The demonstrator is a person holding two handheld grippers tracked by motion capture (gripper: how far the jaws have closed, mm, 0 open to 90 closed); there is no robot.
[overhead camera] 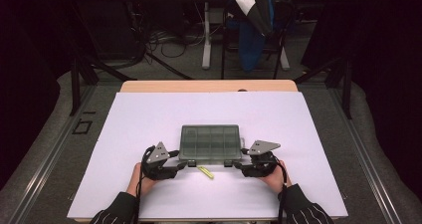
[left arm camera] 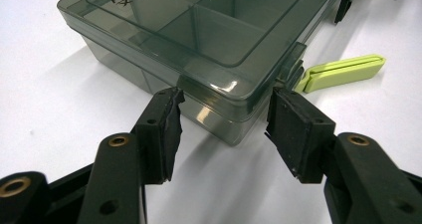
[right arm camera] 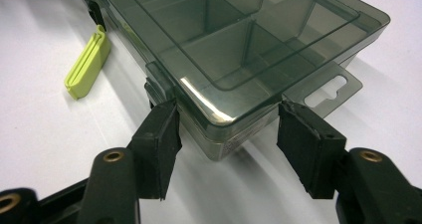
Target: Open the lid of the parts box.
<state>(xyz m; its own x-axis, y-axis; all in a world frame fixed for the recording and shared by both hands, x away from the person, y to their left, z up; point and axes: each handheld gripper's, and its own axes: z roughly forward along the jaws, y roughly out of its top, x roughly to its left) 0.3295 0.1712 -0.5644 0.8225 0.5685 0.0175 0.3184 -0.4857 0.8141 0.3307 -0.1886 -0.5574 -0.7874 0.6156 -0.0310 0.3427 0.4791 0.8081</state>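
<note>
Sitting low in the middle of the high view, the smoky compartment box (overhead camera: 210,142) lies flat on the white table sheet (overhead camera: 149,114) with its clear lid down over empty-looking divided cells. Its two near corners are where the work is: each gripper has one corner between its jaws, at the lower left and lower right of the box.

In the left gripper view the left gripper (left arm camera: 224,112) stands about half open, its pads just at the corner's two sides, the right pad next to a latch tab on the front edge; whether the pads actually press the plastic I cannot tell. In the right gripper view the right gripper (right arm camera: 226,119) is likewise half open around the other corner, its left pad against a latch tab, its right pad a little clear of the side wall beside the box's hang tab (right arm camera: 331,92).

A lime-green clip (overhead camera: 205,172) lies loose on the sheet just in front of the box, between the two grippers.

As a judgement, the job is at an early stage: the box is bracketed, yet the lid looks closed and flat, so lifting or opening remains to be done.
</note>
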